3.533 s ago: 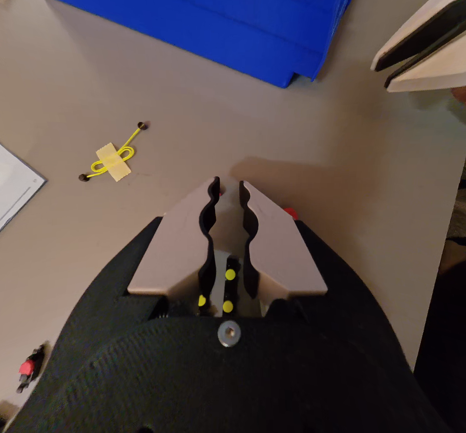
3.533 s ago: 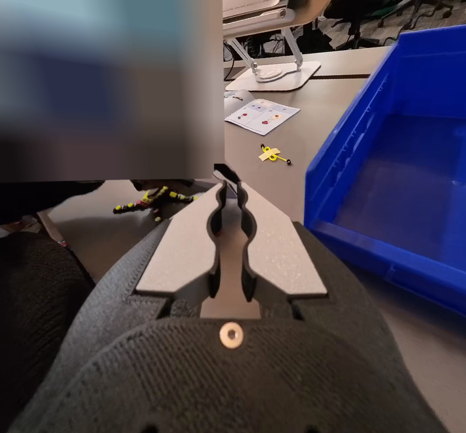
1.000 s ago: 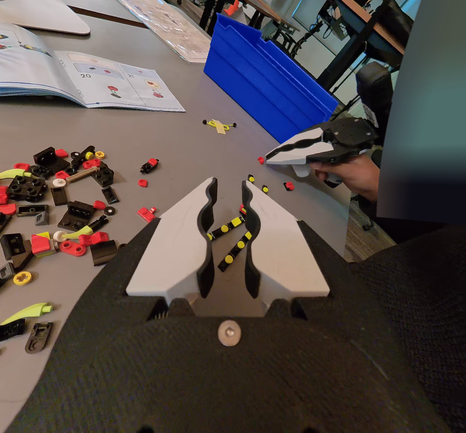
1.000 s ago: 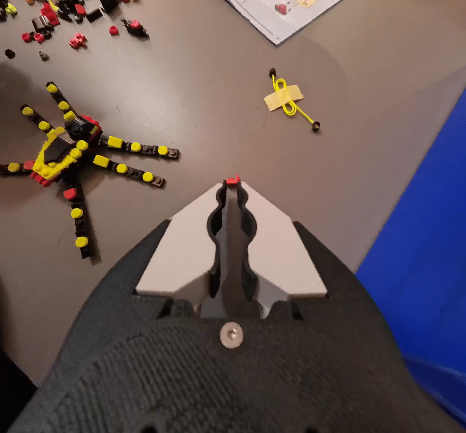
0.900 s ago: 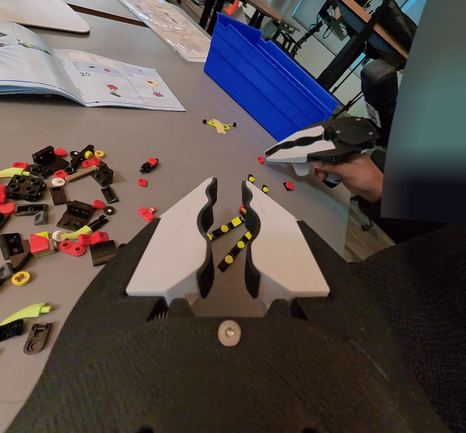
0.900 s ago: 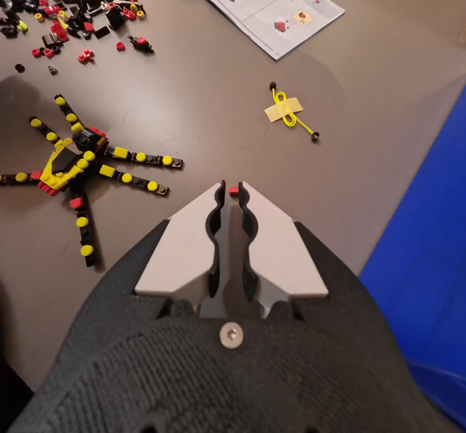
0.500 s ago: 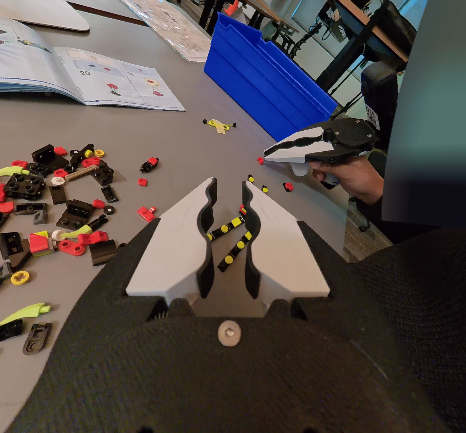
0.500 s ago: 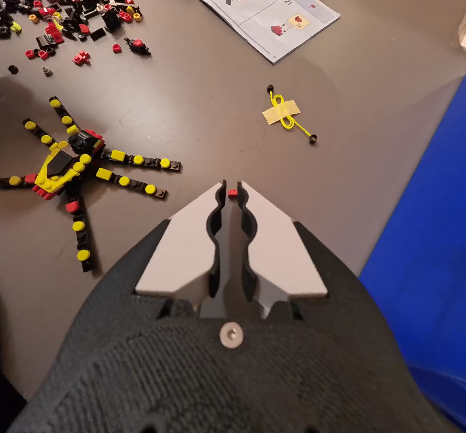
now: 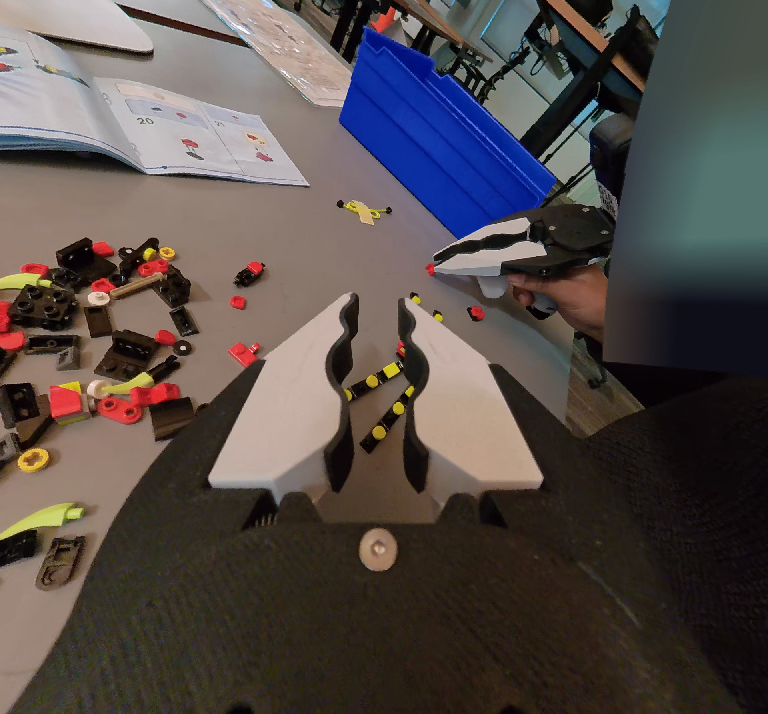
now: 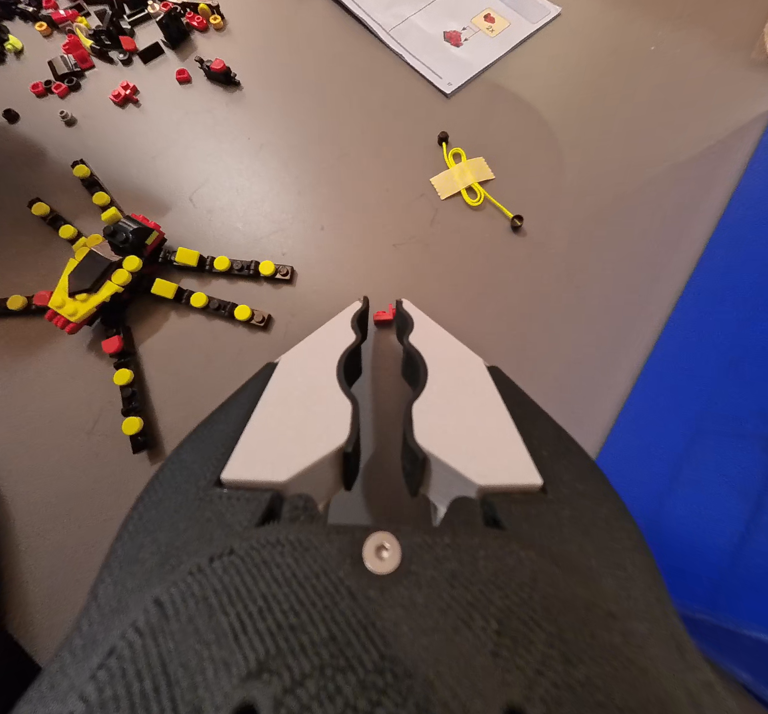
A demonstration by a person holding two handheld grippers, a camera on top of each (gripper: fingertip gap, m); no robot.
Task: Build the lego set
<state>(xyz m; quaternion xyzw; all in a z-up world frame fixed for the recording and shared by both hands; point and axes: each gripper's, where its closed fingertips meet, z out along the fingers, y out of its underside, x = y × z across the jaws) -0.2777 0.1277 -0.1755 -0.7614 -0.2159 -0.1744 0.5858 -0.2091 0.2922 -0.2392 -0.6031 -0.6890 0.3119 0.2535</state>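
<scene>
Right wrist view: the right gripper (image 10: 381, 306) pointed down at the table (image 10: 374, 195), its jaws parted by a narrow gap.
Red piece: a small red piece (image 10: 383, 315) sat between the right gripper's tips, close against the right one; whether it was pinched or only lying on the table could not be told.
Spider model: a black, yellow and red spider model (image 10: 104, 278) lay flat to the left of the right gripper, two of its studded legs reaching toward the tips without touching them.
Cord: a yellow cord (image 10: 471, 183) under a strip of tape lay ahead and a little right of the tips, well apart.
Booklet: an open booklet (image 10: 436, 8) lay farther ahead.
Loose parts: a heap of loose parts (image 10: 116, 8) lay far ahead to the left.
Bin: a blue bin (image 10: 698, 403) stood just to the right.
Left gripper: the left gripper (image 9: 377, 301) hung above the table with its jaws apart and nothing between them; two spider legs showed on the table through the gap.
Left wrist view: the right gripper (image 9: 436, 262) showed ahead and to the right, held in a hand (image 9: 561, 295), the red piece (image 9: 430, 269) at its tips.
Parts, from the left: the loose parts (image 9: 104, 341) spread left of the left gripper, the bin (image 9: 436, 145) beyond it to the right.
</scene>
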